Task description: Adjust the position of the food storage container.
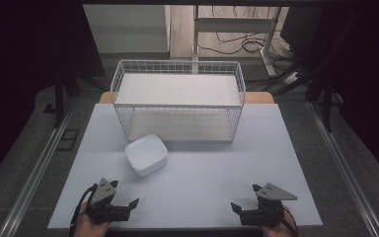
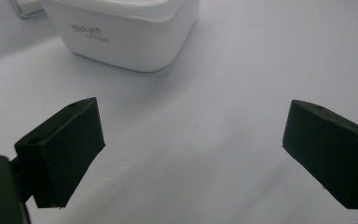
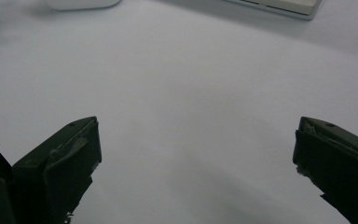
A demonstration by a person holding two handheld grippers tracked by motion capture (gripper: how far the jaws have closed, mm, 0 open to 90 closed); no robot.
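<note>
White bowl (image 1: 146, 154) on the table (image 1: 202, 187), just before a wire rack (image 1: 177, 101).
Left gripper (image 1: 121, 207) and right gripper (image 1: 244, 210) rest near the front edge, jaws spread wide, holding nothing.

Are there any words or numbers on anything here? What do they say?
White container, side wall: two short lines of small grey print, too blurred to read; the top line may begin with "W", but I cannot be sure.
White wire rack: no writing that I can see.
Left gripper and right gripper: no labels or numbers visible.
</note>
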